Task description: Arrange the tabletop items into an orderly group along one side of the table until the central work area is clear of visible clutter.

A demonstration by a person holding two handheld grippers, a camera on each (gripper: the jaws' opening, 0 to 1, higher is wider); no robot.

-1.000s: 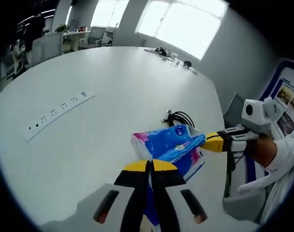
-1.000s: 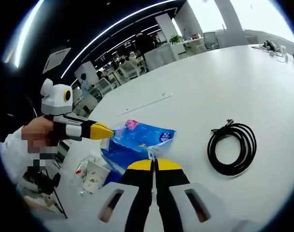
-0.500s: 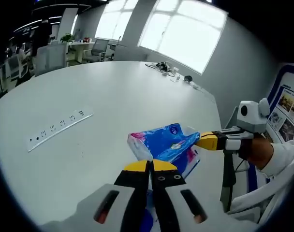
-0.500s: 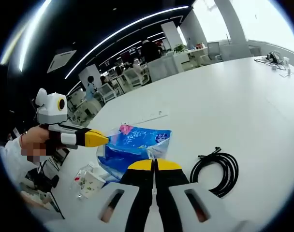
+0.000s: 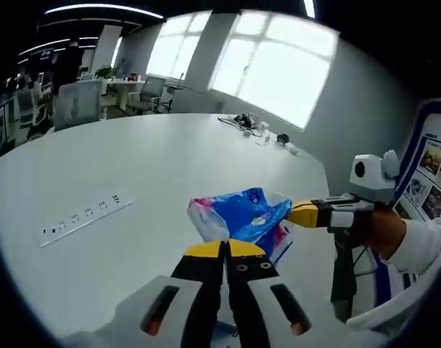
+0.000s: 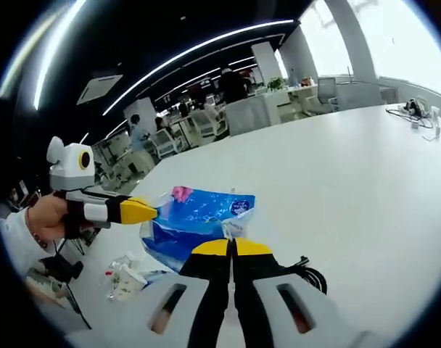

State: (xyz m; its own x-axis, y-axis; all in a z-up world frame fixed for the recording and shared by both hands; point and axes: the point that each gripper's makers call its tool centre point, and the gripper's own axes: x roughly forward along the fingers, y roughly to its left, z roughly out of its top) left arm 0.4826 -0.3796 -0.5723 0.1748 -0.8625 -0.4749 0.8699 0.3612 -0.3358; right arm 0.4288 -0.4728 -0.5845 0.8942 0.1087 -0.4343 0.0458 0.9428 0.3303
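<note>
So both grippers have hold of the same blue tissue pack (image 5: 242, 217) and it's up off the white tabletop (image 5: 119, 167), kind of hanging between them. In the left gripper view the left gripper (image 5: 225, 250) sits at 6 o'clock with its yellow-tipped jaws pressed together on the near edge of the pack, and the right gripper (image 5: 297, 213) comes in from 3 o'clock, pinching the far corner, with a person's hand (image 5: 376, 228) and a white sleeve behind it. A white power strip (image 5: 84, 216) lies flat on the tabletop out at 9 o'clock, well apart from the pack, and there's some small clutter (image 5: 253, 123) way off at 12 o'clock near the windows. Flip to the right gripper view and it's the mirror of that: the right gripper (image 6: 231, 248) at 6 o'clock is clamped on the tissue pack (image 6: 195, 221), the left gripper (image 6: 149, 210) reaches in from 9 o'clock nipping the pack's pink corner. A coiled black cable (image 6: 307, 275) peeks out just beside the right gripper at about 4 o'clock, lying on the tabletop. Down at 8 o'clock there's a crumpled paper cup (image 6: 122, 279) near the tabletop edge, under the pack.
</note>
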